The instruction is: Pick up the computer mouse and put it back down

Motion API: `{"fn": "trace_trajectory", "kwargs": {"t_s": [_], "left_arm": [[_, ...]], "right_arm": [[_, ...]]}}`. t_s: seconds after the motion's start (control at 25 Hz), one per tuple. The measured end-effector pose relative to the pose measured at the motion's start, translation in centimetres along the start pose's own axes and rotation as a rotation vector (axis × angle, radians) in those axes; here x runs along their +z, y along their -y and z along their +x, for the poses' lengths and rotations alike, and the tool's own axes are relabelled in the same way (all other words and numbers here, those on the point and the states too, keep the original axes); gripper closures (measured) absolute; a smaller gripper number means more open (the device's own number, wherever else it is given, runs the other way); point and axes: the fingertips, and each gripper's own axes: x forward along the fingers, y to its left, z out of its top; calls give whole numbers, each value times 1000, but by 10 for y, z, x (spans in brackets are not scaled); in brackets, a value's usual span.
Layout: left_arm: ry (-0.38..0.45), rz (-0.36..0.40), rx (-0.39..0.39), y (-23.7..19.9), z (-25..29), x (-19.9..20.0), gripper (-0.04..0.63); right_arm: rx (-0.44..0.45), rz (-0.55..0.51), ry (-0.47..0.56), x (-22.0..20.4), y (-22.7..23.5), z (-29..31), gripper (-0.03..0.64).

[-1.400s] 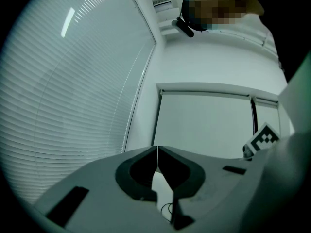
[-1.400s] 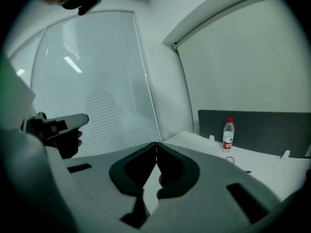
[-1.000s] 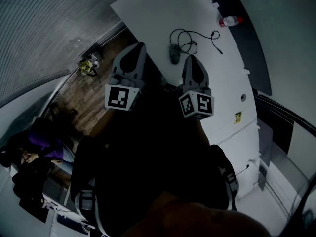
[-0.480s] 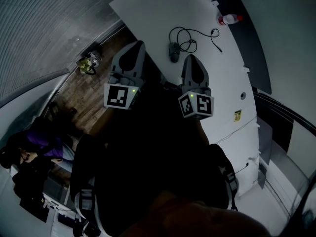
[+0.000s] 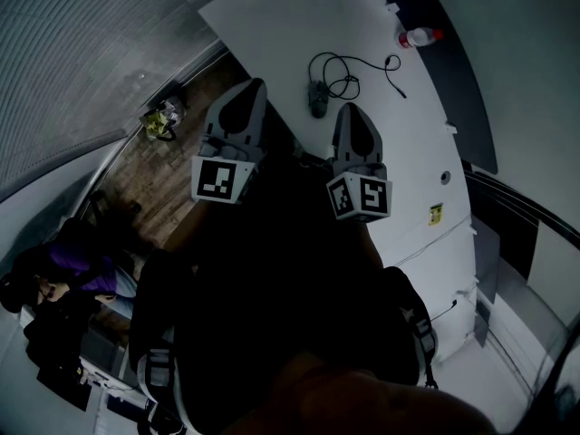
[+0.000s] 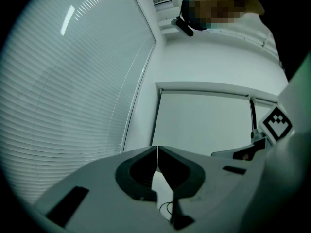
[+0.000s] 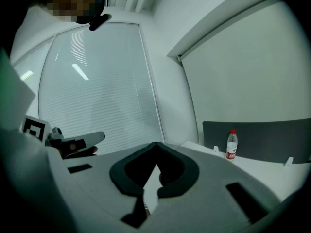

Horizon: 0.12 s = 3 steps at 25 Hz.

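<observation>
On the left, my left hand-held gripper (image 5: 254, 86) is at the left edge of the white table (image 5: 272, 21), with the wooden floor (image 5: 172, 175) under its body. In the left gripper view its two jaws are closed, the tips meet, and nothing is between them; behind them I see window blinds (image 6: 73, 106). The computer mouse (image 5: 319, 98) lies flat on the table, between the tips of my two grippers and closer to the right one, and neither gripper touches it. Its dark cable (image 5: 349, 72) makes some loops on the table behind it and runs to the right. My right hand-held gripper (image 5: 350, 109) is above the table, just to the right of the mouse, and it points a little down. In the right gripper view its jaws are also closed together and they hold nothing. Further to the right, a plastic bottle (image 5: 421, 37) with a red cap is near the far edge of the table, well apart from the mouse
</observation>
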Motion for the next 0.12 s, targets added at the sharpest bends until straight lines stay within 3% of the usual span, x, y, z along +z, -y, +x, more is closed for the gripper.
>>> {"fn": "trace_trajectory", "kwargs": {"t_s": [0.12], "left_arm": [[-5,1,-9,2,2,-2,588]], "right_arm": [[2,-4,9,2,0,-1,617]]}}
